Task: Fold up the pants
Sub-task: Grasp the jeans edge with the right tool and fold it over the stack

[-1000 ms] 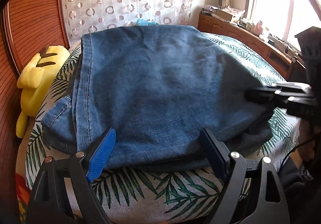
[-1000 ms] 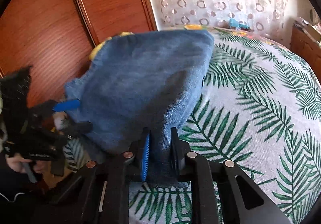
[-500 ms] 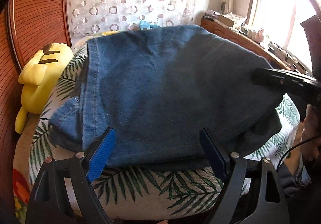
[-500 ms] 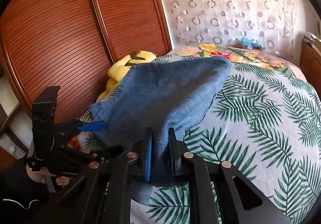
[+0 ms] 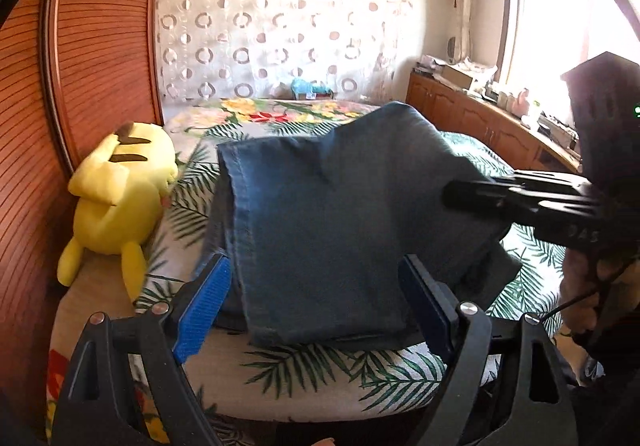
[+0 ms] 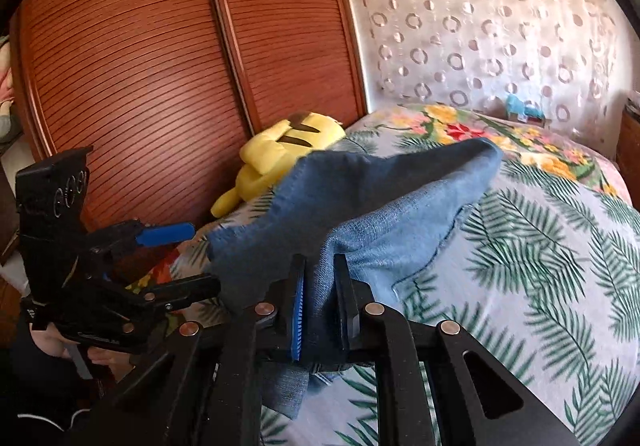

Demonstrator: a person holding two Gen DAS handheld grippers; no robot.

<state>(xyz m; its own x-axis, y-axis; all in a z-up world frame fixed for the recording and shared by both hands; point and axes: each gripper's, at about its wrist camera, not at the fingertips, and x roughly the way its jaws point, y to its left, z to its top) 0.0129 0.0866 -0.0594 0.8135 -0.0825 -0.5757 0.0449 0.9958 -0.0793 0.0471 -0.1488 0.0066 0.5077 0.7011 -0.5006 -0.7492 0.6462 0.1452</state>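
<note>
While right tongs (image 6: pixel 320 310) pinch jeans (image 5: pixel 340 230) edge, left tongs (image 5: pixel 316 306) gape, empty.

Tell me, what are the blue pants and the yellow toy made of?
The pants look like denim: faded blue woven cloth with stitched seams along the edge, matte. The yellow toy looks like soft plush fabric, probably stuffed, since it is rounded and slightly fuzzy. The right gripper pinches the denim.
</note>
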